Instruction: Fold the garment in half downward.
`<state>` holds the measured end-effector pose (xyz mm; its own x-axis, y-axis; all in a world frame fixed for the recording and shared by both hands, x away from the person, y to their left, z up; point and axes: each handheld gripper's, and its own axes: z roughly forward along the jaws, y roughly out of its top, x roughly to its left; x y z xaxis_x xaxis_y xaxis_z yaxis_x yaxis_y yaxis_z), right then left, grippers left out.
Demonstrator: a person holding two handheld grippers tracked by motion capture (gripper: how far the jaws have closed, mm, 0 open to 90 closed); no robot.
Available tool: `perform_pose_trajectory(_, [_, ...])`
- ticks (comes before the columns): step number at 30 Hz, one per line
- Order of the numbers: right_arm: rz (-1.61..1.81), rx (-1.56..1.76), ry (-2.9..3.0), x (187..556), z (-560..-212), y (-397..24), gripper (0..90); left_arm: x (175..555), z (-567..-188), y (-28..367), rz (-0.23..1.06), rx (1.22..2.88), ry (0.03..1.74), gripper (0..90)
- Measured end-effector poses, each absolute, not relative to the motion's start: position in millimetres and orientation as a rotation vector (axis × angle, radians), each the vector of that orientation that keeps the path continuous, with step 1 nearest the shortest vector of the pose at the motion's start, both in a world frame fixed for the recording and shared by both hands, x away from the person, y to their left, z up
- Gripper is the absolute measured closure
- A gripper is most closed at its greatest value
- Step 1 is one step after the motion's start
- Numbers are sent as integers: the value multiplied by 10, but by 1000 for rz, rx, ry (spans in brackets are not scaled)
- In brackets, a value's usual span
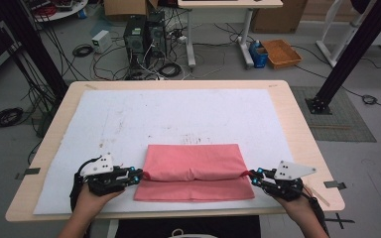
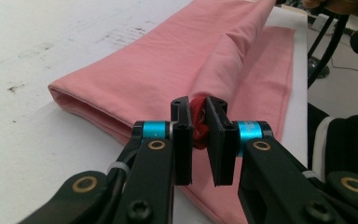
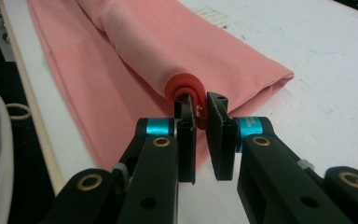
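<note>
A pink cloth (image 1: 193,171) lies folded on the near part of a white sheet (image 1: 129,124) covering a wooden table (image 1: 305,144). The left gripper (image 1: 140,175) is clamped on the bunched fold at the cloth's left edge, and the right gripper (image 1: 250,174) is clamped on the same fold at its right edge.

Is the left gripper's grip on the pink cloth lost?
No, the left gripper is clamped on the bunched edge of the pink cloth.
</note>
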<state>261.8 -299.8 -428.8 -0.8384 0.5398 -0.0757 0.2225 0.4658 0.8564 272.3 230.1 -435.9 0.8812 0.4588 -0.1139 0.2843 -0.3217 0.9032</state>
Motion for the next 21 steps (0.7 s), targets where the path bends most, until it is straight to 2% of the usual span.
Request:
perform_pose_trajectory(3, [1323,638,2411,2562,-4311,-3019,769,2695,-4389,2352,179,1944,579,784])
perform_pose_trajectory(7, [1380,620,2445,2518,-4288,-3112,645,2690,-4414,2424,165,1942,650,590])
perform_pose_trajectory(9, [1394,669,2389,2497,-4259,-3163,537,2717,-4410,2435,166,1915,704,504])
perform_pose_trajectory(10, [1398,709,2367,2495,-4249,-3183,536,2729,-4408,2425,157,1904,726,467])
perform_pose_trajectory(15, [1375,763,2382,2536,-4295,-3121,532,2736,-4424,2247,161,1942,698,433])
perform_pose_trajectory(21, [1290,733,2476,2565,-4411,-2932,537,2736,-4481,2107,158,2010,673,446])
